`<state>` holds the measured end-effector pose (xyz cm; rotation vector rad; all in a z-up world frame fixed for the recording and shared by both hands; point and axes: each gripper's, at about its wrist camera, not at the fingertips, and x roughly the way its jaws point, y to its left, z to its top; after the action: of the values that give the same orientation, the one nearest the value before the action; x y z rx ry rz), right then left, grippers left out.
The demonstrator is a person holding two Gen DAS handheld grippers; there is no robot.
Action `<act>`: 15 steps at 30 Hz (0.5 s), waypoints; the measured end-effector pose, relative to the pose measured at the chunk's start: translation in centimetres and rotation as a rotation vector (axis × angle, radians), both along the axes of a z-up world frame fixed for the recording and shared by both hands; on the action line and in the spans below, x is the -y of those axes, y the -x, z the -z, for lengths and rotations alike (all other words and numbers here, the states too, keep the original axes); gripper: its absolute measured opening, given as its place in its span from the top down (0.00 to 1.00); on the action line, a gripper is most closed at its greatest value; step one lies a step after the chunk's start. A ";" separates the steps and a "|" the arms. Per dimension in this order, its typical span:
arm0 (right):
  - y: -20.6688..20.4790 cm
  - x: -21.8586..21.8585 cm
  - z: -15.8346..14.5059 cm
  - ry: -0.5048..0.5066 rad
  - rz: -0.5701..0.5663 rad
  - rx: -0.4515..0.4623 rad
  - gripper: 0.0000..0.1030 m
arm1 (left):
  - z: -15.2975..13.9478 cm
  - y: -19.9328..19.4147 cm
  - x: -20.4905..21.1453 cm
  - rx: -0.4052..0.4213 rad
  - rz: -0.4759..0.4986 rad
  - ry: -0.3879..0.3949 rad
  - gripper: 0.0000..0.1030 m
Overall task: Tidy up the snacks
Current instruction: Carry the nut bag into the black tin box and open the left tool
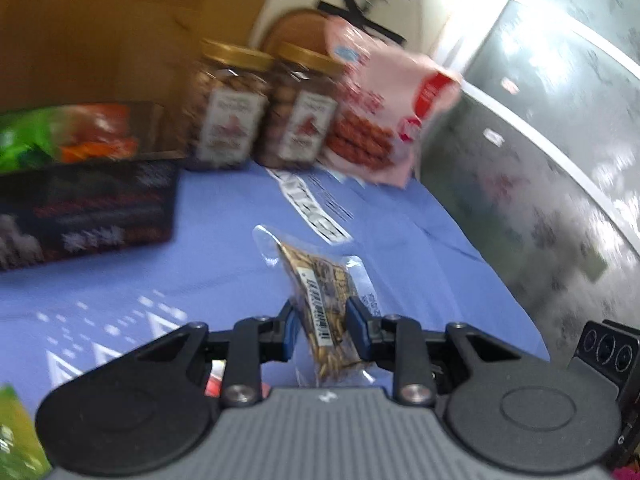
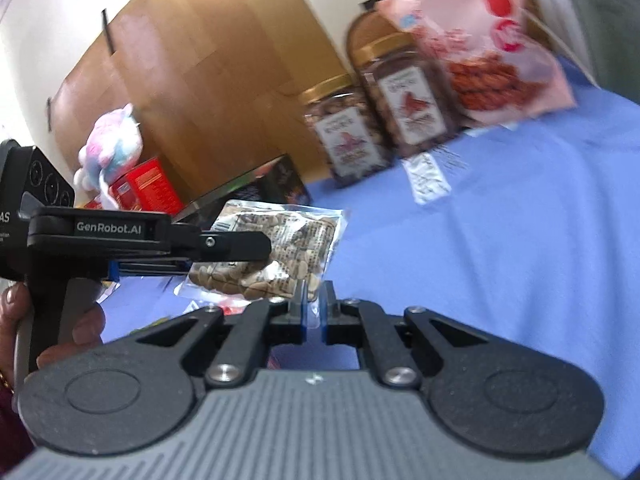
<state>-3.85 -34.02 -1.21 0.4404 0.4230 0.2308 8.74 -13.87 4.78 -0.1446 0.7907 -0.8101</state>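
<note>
Clearly the left gripper (image 1: 323, 330) has its blue-padded fingers clamped on a crinkly clear packet of seeds (image 1: 320, 296), held up over the smooth blue cloth (image 1: 420, 248); the right gripper (image 2: 316, 312) has its fingers drawn nearly together, and whether they pinch the packet's corner I cannot tell; behind stand two round gold-lidded jars (image 1: 228, 104), a soft pink bag (image 1: 376, 120), a glossy dark box (image 1: 88, 208) and brown cardboard (image 2: 208, 64).
</note>
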 end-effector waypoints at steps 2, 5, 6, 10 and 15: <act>-2.1 -0.8 -1.0 0.005 -0.034 0.001 0.92 | -0.5 -1.2 -1.4 0.011 -0.034 0.019 0.75; -5.7 -1.7 -2.7 0.003 -0.092 0.019 0.92 | -1.9 -3.6 -3.6 0.028 -0.098 0.057 0.75; -7.0 -2.1 -3.3 0.007 -0.109 0.025 0.92 | -2.4 -4.5 -4.4 0.038 -0.120 0.066 0.75; -12.8 -4.1 -5.0 0.068 -0.155 0.046 0.92 | -3.6 -8.8 -6.3 0.058 -0.215 0.070 0.73; -18.3 -6.1 -4.9 0.147 -0.173 0.036 0.92 | -2.6 -13.7 -7.2 0.050 -0.296 0.035 0.71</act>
<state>14.48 -27.94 3.65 0.2546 0.4406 0.3720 22.47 -6.71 7.36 -0.2655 0.6886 -0.5452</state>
